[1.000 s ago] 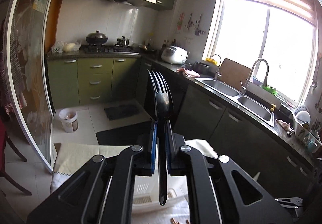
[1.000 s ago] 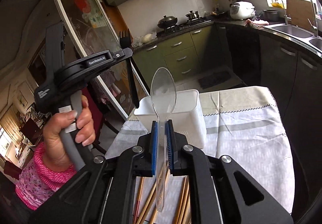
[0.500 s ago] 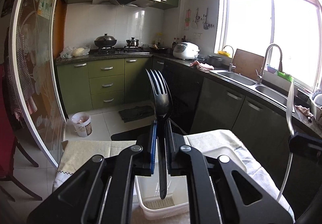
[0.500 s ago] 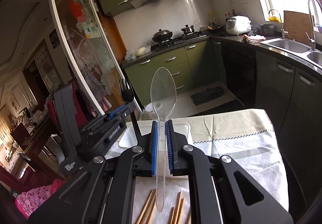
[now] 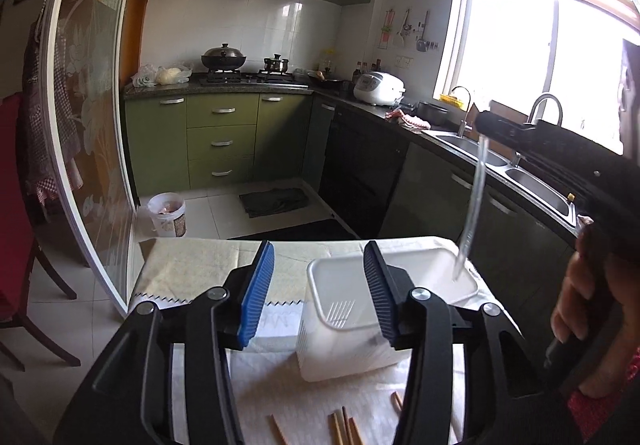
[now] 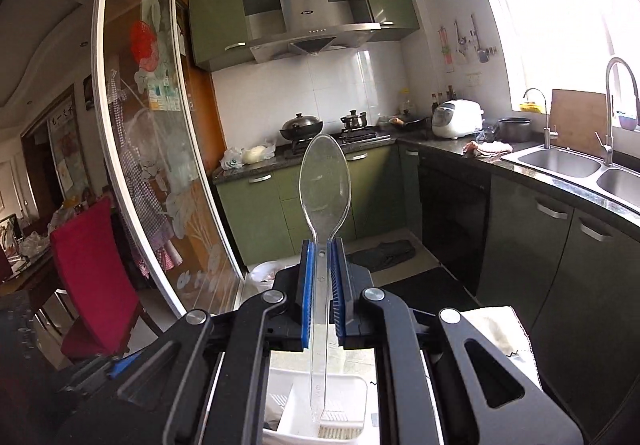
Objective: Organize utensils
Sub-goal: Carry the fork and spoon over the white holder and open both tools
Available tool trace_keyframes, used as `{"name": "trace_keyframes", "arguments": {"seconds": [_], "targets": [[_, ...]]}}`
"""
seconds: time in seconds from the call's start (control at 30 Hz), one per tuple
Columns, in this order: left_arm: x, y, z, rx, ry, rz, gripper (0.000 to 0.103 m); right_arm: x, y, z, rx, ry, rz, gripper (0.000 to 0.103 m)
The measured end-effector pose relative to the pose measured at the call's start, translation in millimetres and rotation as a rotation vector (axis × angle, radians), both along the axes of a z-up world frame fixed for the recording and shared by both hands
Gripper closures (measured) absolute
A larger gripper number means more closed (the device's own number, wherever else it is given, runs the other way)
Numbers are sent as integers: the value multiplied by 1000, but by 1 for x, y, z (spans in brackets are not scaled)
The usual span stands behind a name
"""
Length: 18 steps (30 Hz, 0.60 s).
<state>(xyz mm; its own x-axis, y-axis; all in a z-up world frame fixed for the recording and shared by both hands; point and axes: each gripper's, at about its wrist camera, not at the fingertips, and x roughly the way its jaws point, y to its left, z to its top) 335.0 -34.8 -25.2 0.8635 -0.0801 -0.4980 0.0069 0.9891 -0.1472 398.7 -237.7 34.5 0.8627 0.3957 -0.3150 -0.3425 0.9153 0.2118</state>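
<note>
My left gripper (image 5: 318,289) is open and empty, its blue pads wide apart just above the white plastic container (image 5: 404,271) on the cloth-covered table. My right gripper (image 6: 321,293) is shut on a clear plastic spoon (image 6: 325,181), bowl up and handle tip hanging down over the container (image 6: 348,393). In the left wrist view the spoon (image 5: 474,201) hangs from the right gripper with its tip inside the container's right side. The black fork is not in view. Several wooden chopsticks (image 5: 340,425) lie on the table near me.
The table wears a white and cream cloth (image 5: 192,269). A glass sliding door (image 5: 92,125) stands left, a red chair (image 6: 92,265) beyond it. Green cabinets, stove and a sink counter (image 5: 480,157) fill the kitchen behind.
My left gripper has opened and the black fork it held is gone from its pads. The right gripper has moved over the container, bringing the spoon's tip down into it.
</note>
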Motion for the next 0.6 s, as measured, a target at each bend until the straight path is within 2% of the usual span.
{"name": "trace_keyframes", "arguments": {"seconds": [0.2,0.37,0.43,0.47,0.5,0.6], "targets": [[-32,20,-23,-8,161,1,54,9,6,-34,-15,53,4,93],[-47,32,-52,-14,305,8,53,-2,9,-58,-77,39,6,91],[-48,35,-63,-27,369,3,53,-10,12,-64,-99,31,10,81],[-47,35,-66,-28,394,4,53,-15,12,-68,-110,27,13,71],[-47,34,-71,-21,419,5,53,-19,12,-70,-124,26,18,67],[-49,26,-83,5,480,1,52,-34,8,-70,-140,13,19,67]]}}
